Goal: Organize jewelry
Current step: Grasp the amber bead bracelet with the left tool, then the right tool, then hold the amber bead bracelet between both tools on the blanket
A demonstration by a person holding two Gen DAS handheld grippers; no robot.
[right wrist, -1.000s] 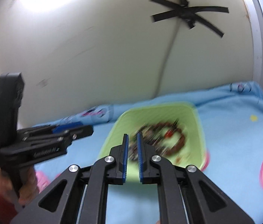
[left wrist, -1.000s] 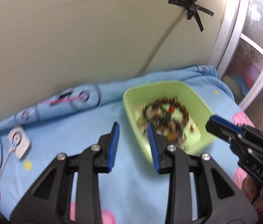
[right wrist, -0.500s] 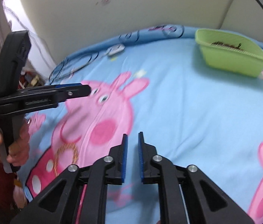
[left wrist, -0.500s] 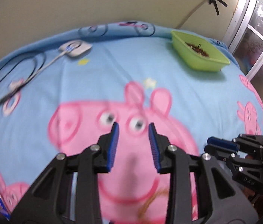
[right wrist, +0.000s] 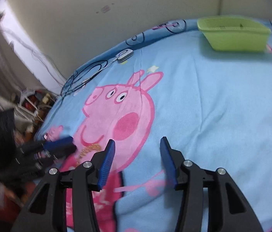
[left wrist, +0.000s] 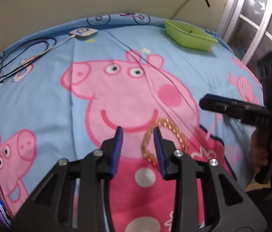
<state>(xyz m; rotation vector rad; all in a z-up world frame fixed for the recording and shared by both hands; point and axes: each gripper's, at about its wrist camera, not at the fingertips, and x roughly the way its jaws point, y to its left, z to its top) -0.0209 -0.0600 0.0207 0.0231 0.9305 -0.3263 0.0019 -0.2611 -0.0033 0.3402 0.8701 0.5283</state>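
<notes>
While both grippers point down at it, light-blue fleece blanket with big pink cartoon pig print [left wrist: 45, 100] fills both views, cream wall behind. Lime-green rectangular plastic bin [left wrist: 189, 33] sits on blanket at 1 o'clock in both wrist views, well apart from grippers; contents too small to tell. Left black two-finger gripper with blue pads [left wrist: 138, 144] has jaws parted, nothing pinched; gold chain-link bracelet [left wrist: 171, 130] lies flat on blanket on pig's pink dress, its loop partly in the gap and running behind the right-hand pad, contact unclear. Right black two-finger gripper with blue pads [right wrist: 137, 154] has jaws that just spread apart, only bare blanket between them; it shows at 3 o'clock in left view, gripped by a hand [left wrist: 259, 150]. Small white square device with blue light [left wrist: 82, 32] and black cables [left wrist: 18, 58] at 11 o'clock near blanket's far edge.
</notes>
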